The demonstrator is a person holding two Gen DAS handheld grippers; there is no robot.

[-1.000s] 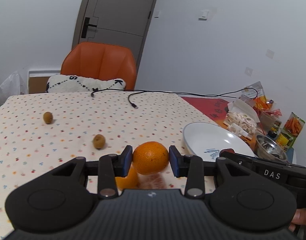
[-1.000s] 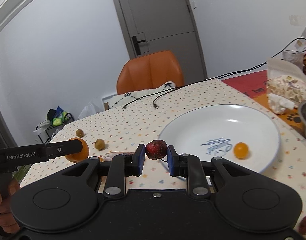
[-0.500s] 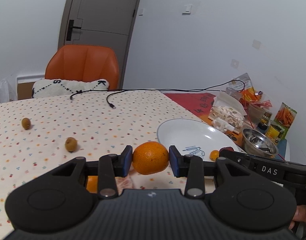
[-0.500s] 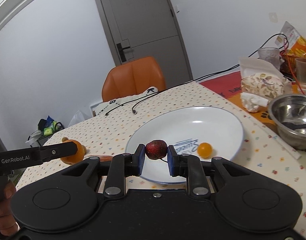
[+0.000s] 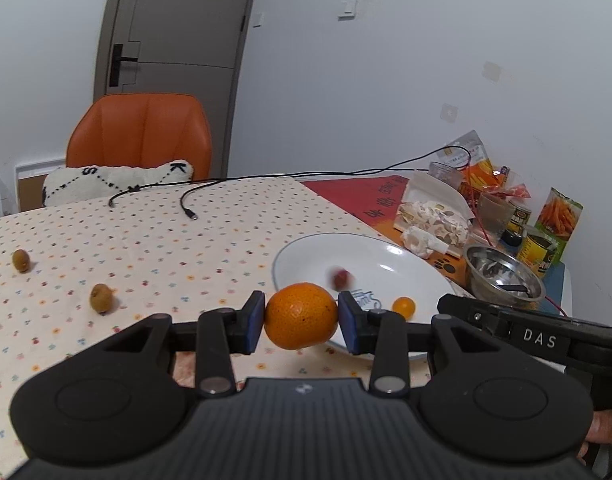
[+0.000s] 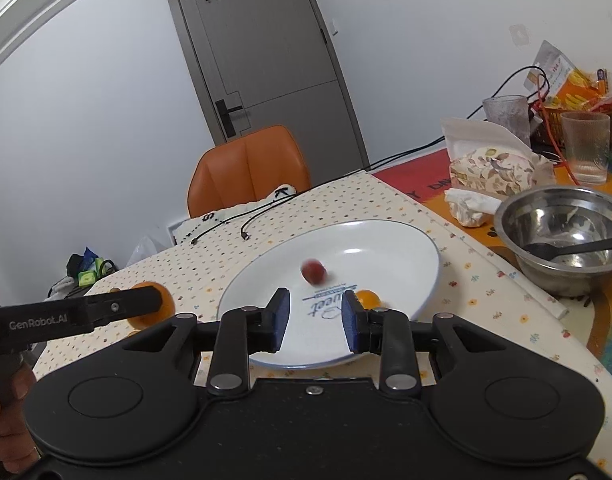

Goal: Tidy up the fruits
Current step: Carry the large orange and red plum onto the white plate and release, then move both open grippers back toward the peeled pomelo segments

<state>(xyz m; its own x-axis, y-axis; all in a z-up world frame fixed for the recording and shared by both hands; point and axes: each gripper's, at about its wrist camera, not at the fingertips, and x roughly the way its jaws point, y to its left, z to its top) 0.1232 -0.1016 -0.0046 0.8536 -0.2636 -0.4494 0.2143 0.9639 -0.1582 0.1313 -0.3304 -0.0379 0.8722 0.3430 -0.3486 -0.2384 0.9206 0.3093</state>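
Observation:
My left gripper (image 5: 301,317) is shut on an orange (image 5: 301,316), held just short of the near rim of the white plate (image 5: 306,252). My right gripper (image 6: 314,321) is open over the plate's (image 6: 405,240) near edge, nothing between its fingers. A small red fruit (image 6: 313,271), blurred by motion, lies in the plate's middle, also seen from the left wrist as the red fruit (image 5: 341,277). A small orange fruit (image 6: 367,298) rests in the plate beside the right finger. Two brown kiwis (image 5: 101,298) (image 5: 20,260) lie on the dotted tablecloth at the left.
A steel bowl (image 6: 561,236) with a black spoon stands right of the plate, with glasses (image 6: 585,148), snack bags (image 5: 557,216) and cans behind it. A black cable (image 5: 186,200) crosses the table's far side. An orange chair (image 5: 140,136) with a cushion stands beyond.
My right gripper opened and the red fruit dropped into the plate, where it is still moving. My left gripper carried the orange to the right, closer to the plate.

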